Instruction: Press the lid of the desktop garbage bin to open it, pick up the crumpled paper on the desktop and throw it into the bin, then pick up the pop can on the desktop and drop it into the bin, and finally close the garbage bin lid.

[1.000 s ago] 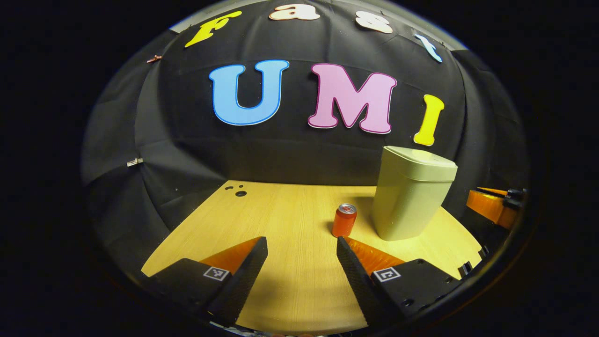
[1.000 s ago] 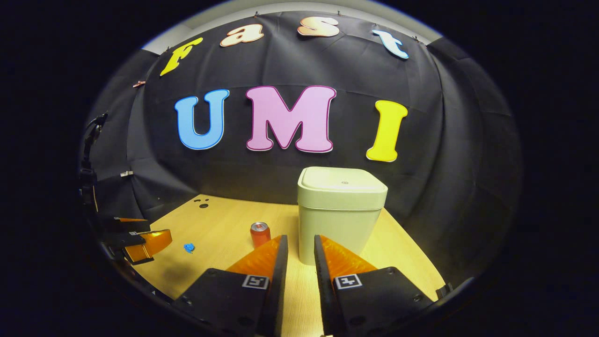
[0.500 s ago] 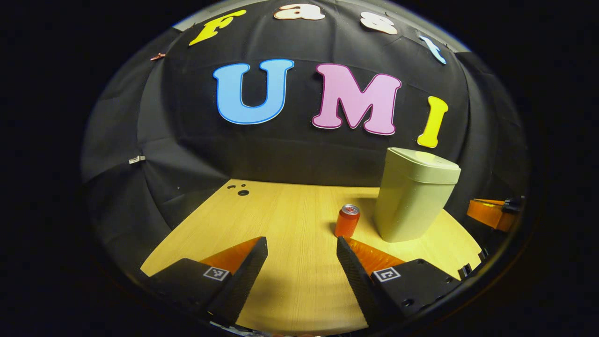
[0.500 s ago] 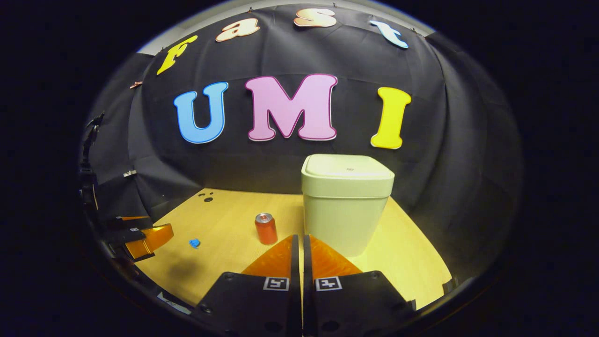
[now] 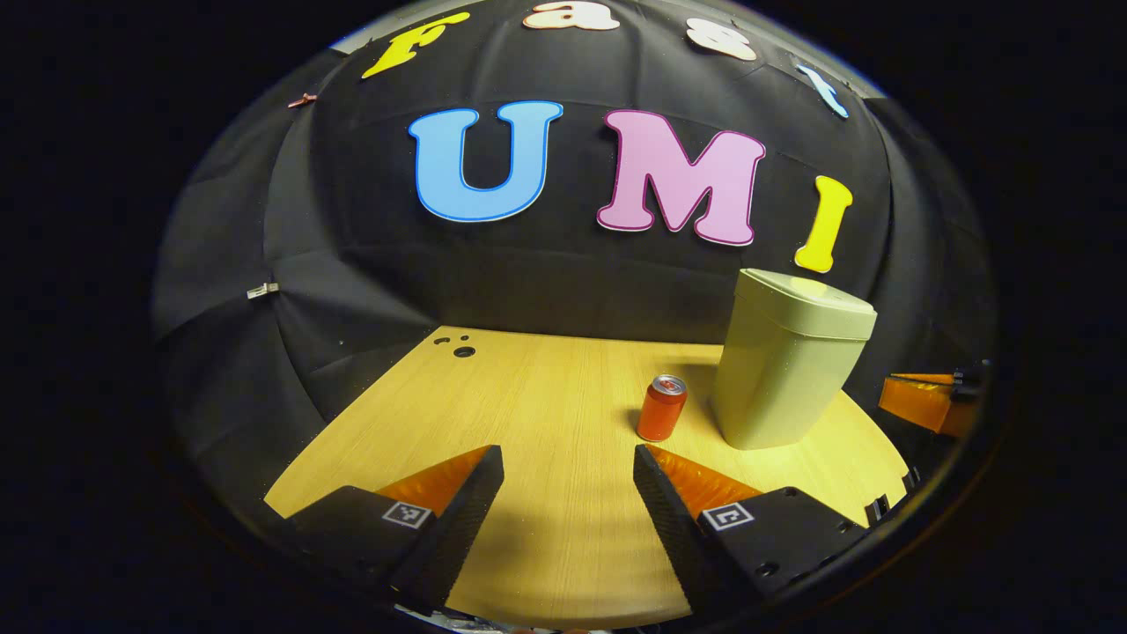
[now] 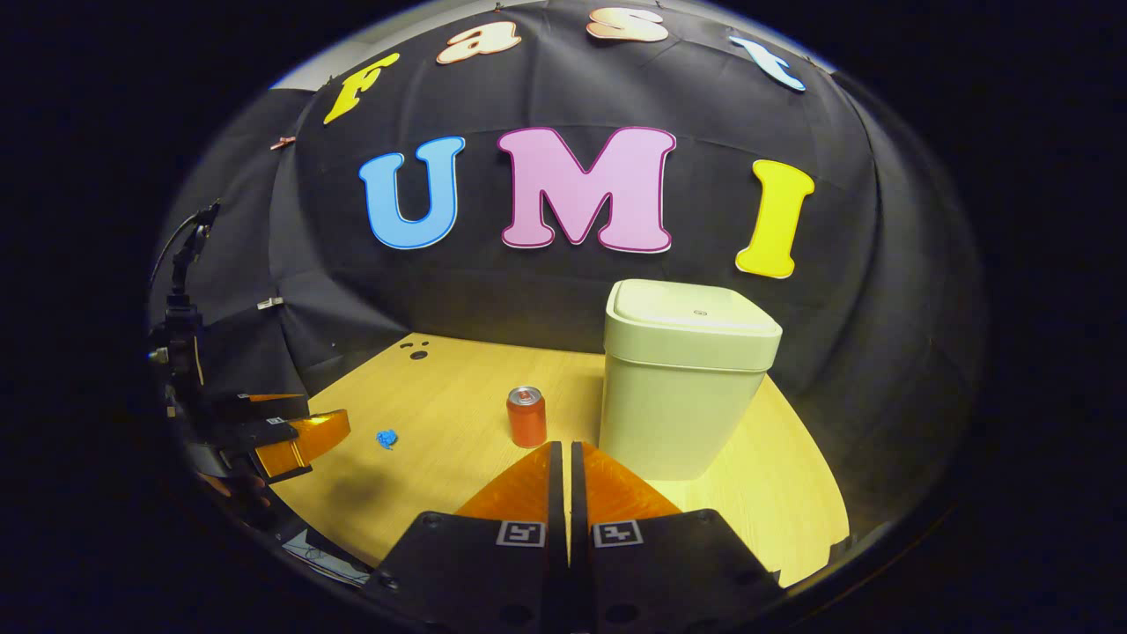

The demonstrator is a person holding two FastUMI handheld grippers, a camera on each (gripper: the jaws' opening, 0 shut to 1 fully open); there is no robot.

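A black cloth wall backs a pale wooden table (image 6: 458,493) in the booth, and on it the pale green garbage bin (image 6: 682,387) stands upright with its lid (image 6: 691,310) still down, so the opening press looks to be the step in hand. The right tongs (image 6: 561,453) have their fingers closed together with nothing between them, a fair shape for pushing, and the bin lies ahead of them and slightly to their right, its lid higher than the fingertips; the press would have to come from above. The left tongs (image 5: 568,462) stand open and empty, with the bin (image 5: 788,370) farther off to their right, so the right hand seems the nearer one. The pop can (image 6: 526,416) stands upright just left of the bin, apart from it, and the small blue crumpled paper (image 6: 386,438) lies further left, near the left tongs.
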